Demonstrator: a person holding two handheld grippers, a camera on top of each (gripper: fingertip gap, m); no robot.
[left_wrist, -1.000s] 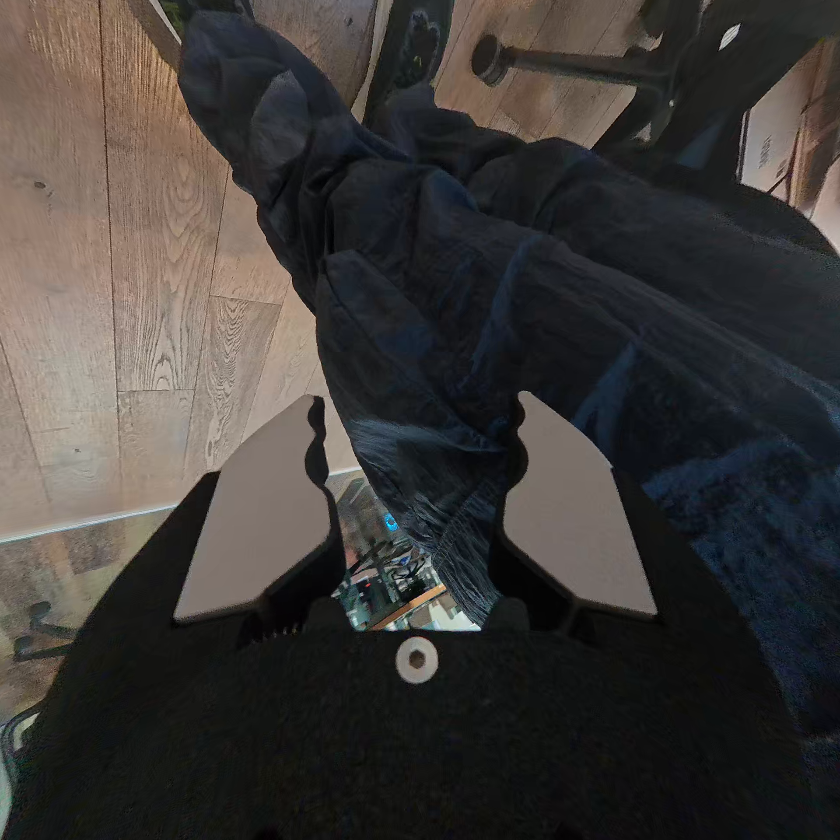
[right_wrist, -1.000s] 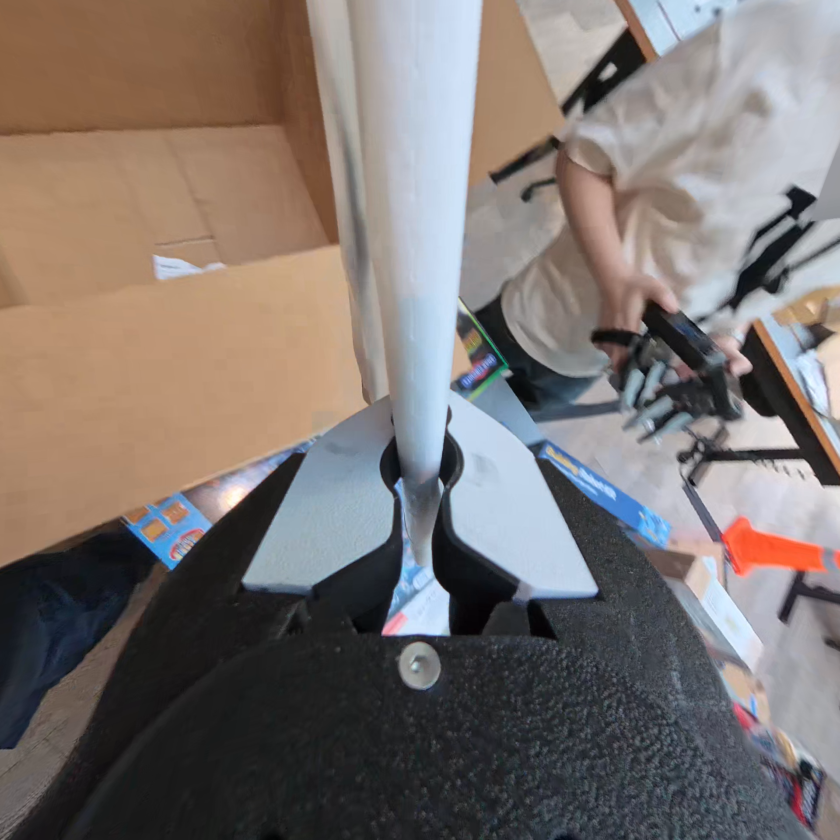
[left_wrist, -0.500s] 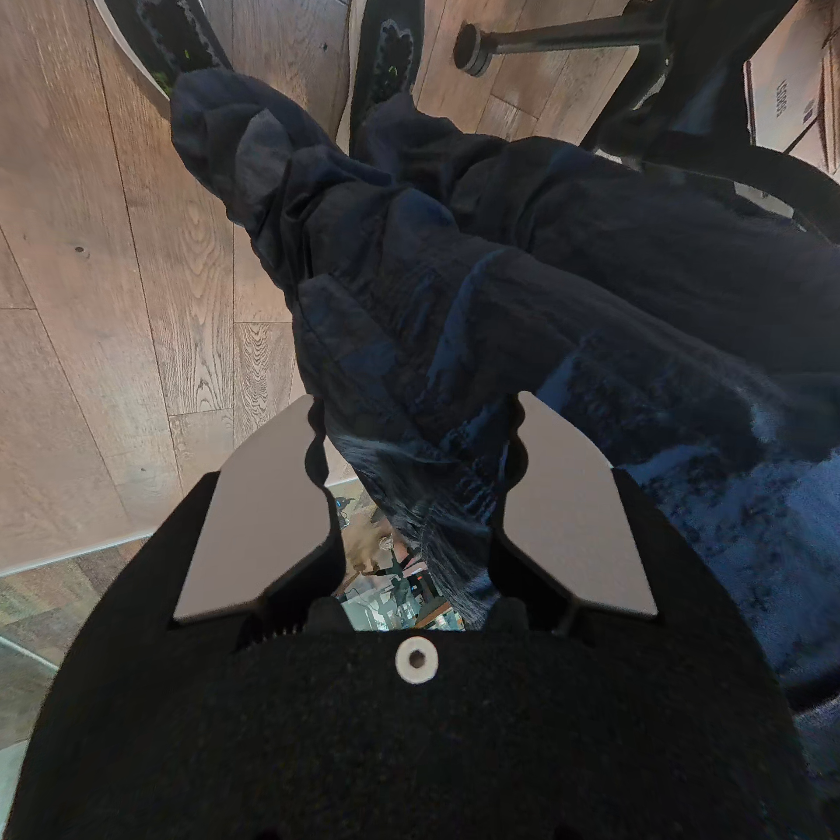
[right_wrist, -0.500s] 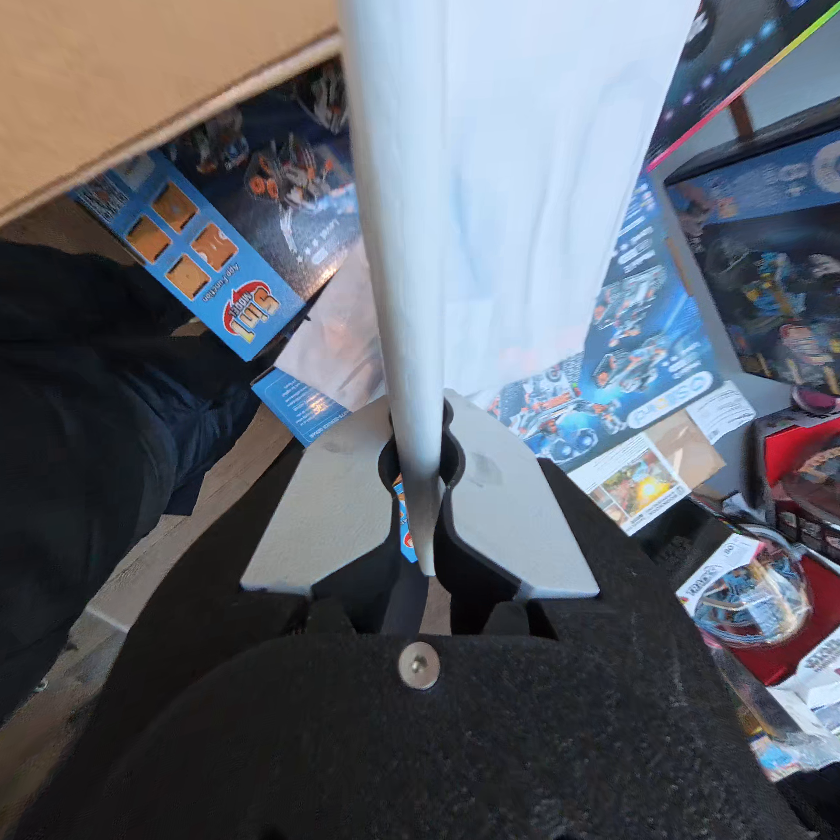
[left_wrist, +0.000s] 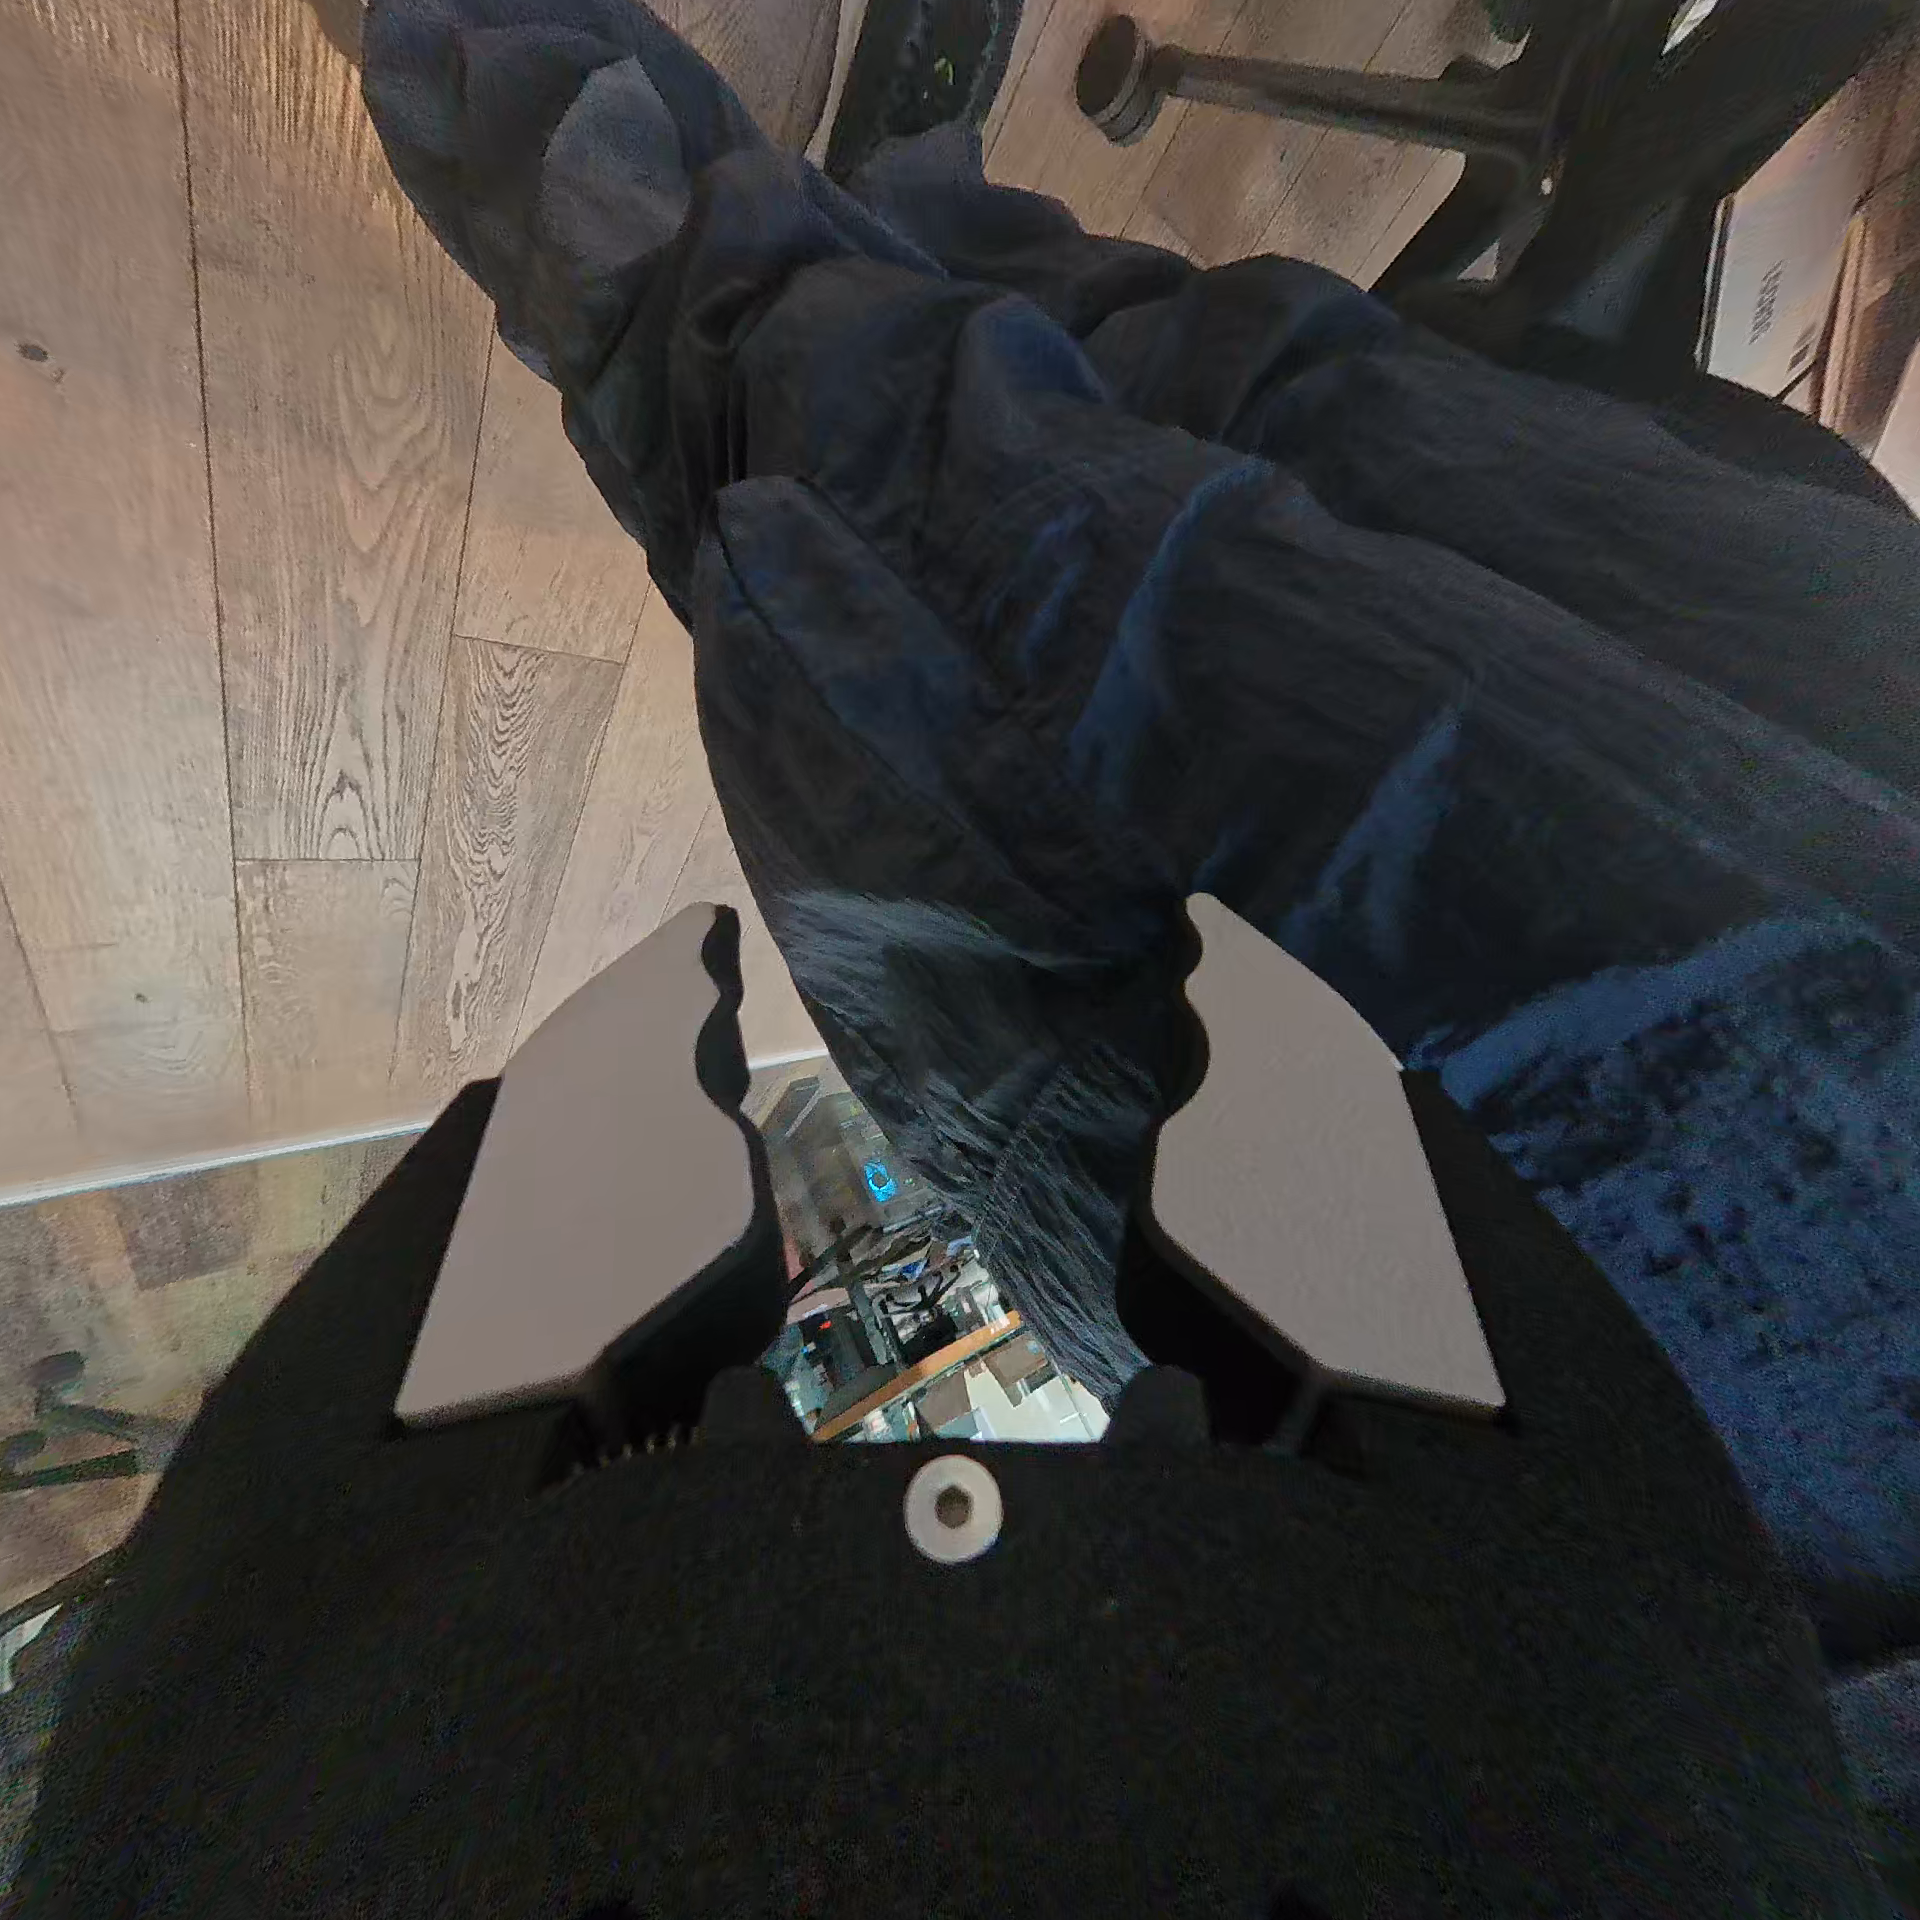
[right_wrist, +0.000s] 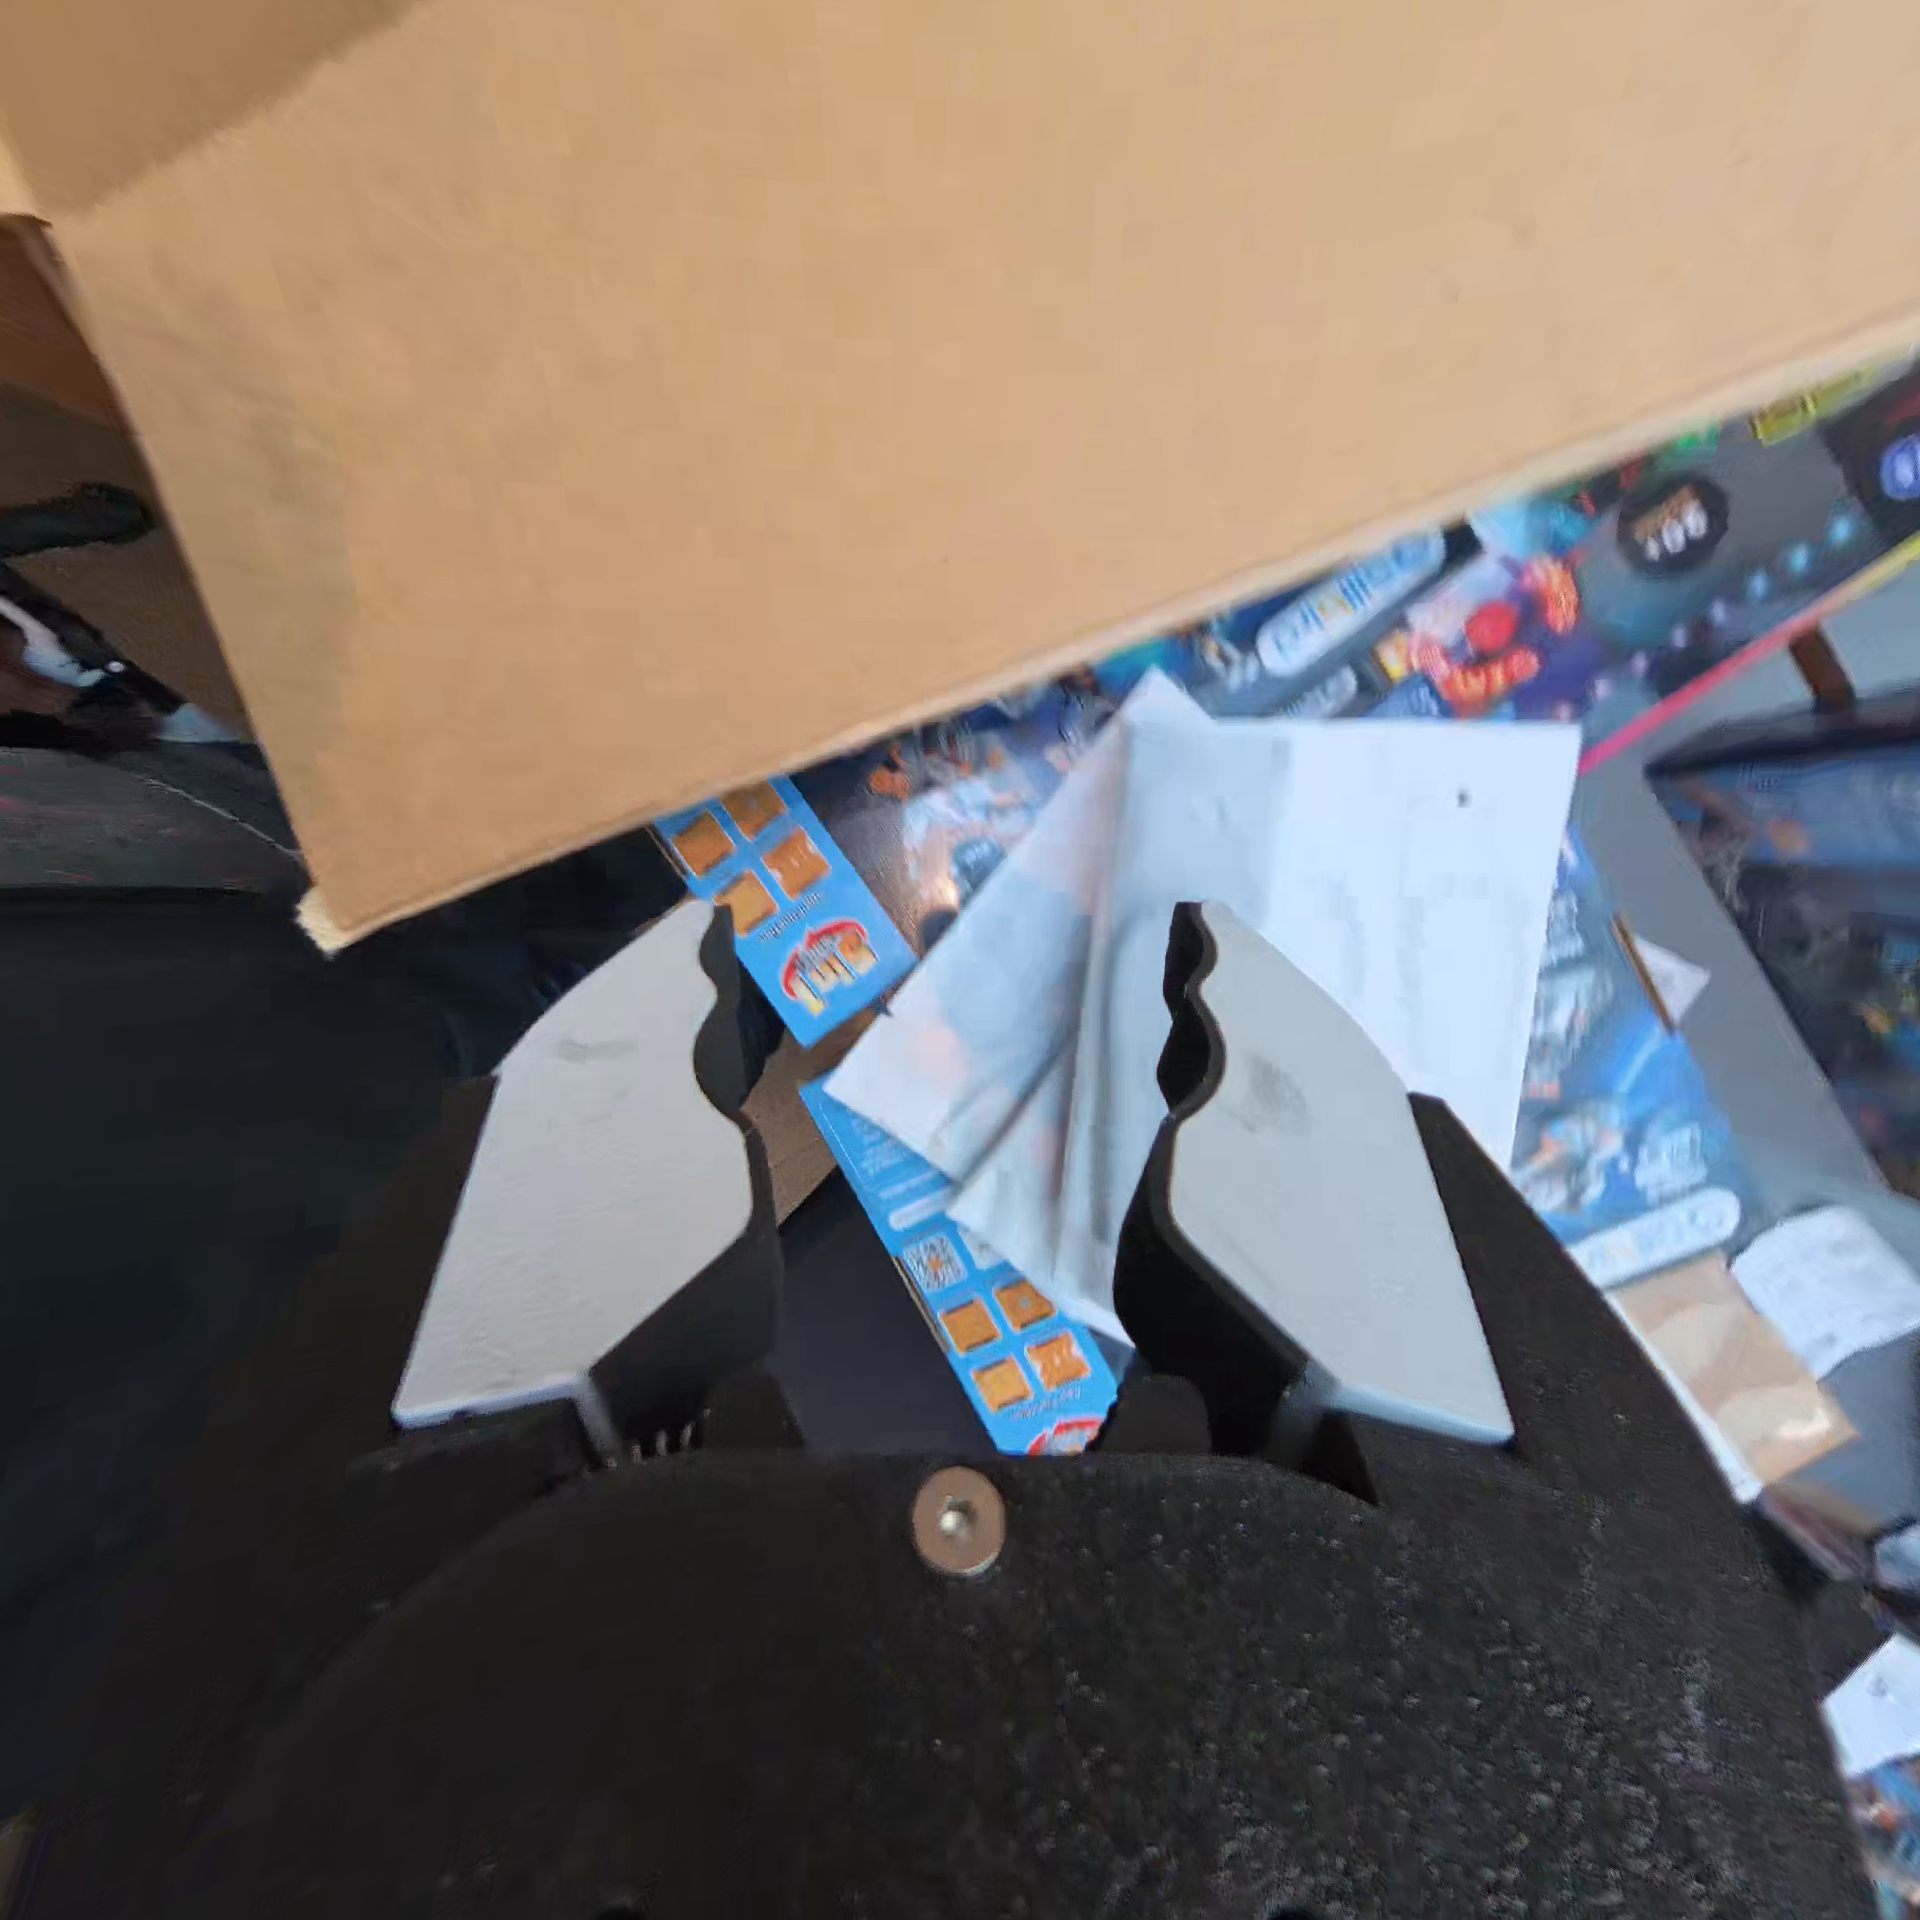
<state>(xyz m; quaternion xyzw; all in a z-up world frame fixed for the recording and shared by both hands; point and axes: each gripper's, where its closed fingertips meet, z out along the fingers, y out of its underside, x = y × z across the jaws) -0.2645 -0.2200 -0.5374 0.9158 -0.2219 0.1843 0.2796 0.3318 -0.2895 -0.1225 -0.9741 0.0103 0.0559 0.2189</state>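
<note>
Creased white sheet (right_wrist: 1226, 935) between gripper (right_wrist: 951, 935) fingers

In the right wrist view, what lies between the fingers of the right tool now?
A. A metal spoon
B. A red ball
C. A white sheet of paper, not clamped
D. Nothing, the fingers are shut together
C. The right tool is open, and the white sheet of paper lies loose between its fingers.

Paper sheet (right_wrist: 1226, 935) lies between the right jaws atop toy boxes (right_wrist: 1621, 1122); cardboard box (right_wrist: 831, 416) beyond them
</note>
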